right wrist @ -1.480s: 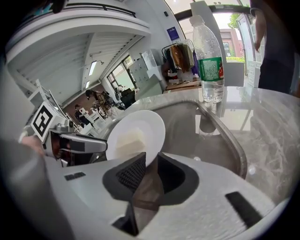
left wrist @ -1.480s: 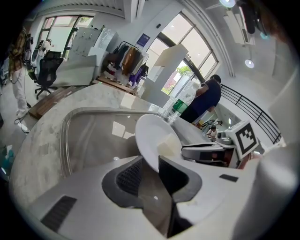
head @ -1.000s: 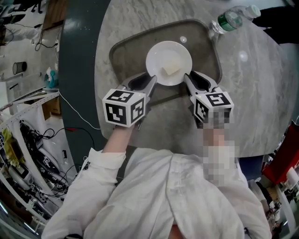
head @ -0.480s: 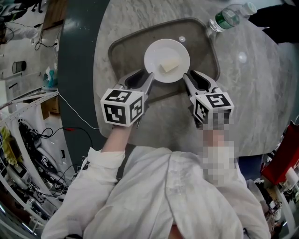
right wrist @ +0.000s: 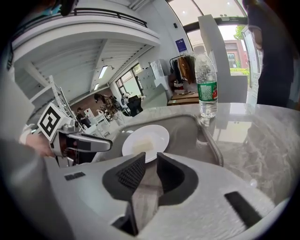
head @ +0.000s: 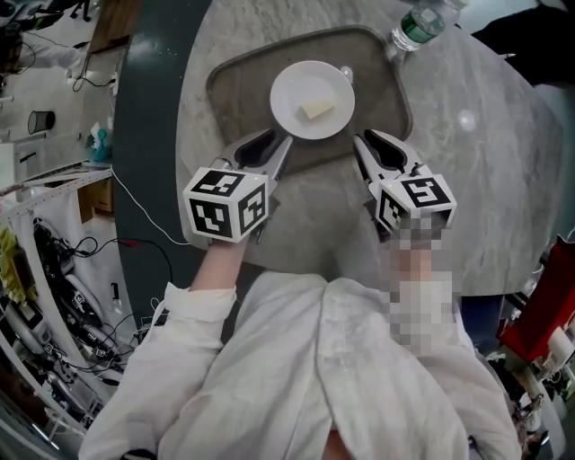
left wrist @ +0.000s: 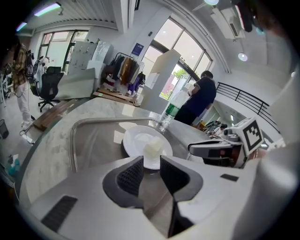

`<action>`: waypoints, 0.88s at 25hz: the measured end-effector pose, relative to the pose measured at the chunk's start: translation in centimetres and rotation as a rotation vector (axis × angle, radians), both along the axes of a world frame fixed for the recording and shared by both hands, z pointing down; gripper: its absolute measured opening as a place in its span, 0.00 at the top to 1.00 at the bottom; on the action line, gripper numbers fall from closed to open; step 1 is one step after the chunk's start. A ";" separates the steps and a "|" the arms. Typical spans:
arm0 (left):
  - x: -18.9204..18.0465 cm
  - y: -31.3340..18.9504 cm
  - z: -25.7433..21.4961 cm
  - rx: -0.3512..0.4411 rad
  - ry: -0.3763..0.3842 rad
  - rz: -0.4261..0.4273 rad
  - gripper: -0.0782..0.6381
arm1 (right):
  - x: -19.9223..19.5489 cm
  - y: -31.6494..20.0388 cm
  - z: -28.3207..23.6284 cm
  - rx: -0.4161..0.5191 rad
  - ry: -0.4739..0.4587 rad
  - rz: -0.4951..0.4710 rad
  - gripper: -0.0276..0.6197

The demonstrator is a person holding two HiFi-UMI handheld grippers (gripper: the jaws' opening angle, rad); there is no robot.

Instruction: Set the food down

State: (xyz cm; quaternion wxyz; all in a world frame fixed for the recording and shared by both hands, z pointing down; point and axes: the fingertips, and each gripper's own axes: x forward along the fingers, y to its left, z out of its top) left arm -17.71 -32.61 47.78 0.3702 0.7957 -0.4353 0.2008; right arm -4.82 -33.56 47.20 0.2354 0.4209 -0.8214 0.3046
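A white plate (head: 301,85) with a pale block of food (head: 316,110) rests in the grey tray (head: 243,99) on the marble table. My left gripper (head: 277,144) hangs just short of the plate's near-left rim; its jaws have just been opening and nothing is between them. My right gripper (head: 373,142) hovers off the plate's near-right side, open and empty too. The left gripper view shows the plate (left wrist: 140,140) and food (left wrist: 153,148) beyond the parted jaws of the left gripper (left wrist: 151,164). From the right gripper (right wrist: 151,161) I see the plate (right wrist: 152,133) ahead.
A green-labelled water bottle (head: 418,22) stands just past the tray's far right corner, tall in the right gripper view as the bottle (right wrist: 206,89). The round table's edge (head: 184,162) drops off on the left, with cables and clutter (head: 54,260) on the floor beyond. A person (left wrist: 199,96) stands far behind.
Both grippers have drawn back and upward from the plate's rim, and the left jaws stand wider. The plate with the food stays in the tray.
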 end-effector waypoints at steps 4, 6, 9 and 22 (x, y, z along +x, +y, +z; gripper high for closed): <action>2.3 1.6 -1.5 0.043 0.026 0.013 0.73 | 1.0 1.8 -1.2 0.031 -0.030 -0.037 0.87; 3.1 2.4 -2.4 0.070 0.032 0.017 0.75 | 1.5 2.7 -2.1 0.055 -0.048 -0.052 0.89; 4.3 4.6 -4.1 0.113 0.036 0.027 0.80 | 2.5 4.8 -3.9 0.089 -0.073 -0.067 0.92; 10.5 11.7 -8.4 0.225 0.052 0.034 0.85 | 7.3 11.6 -8.1 0.173 -0.114 -0.134 0.95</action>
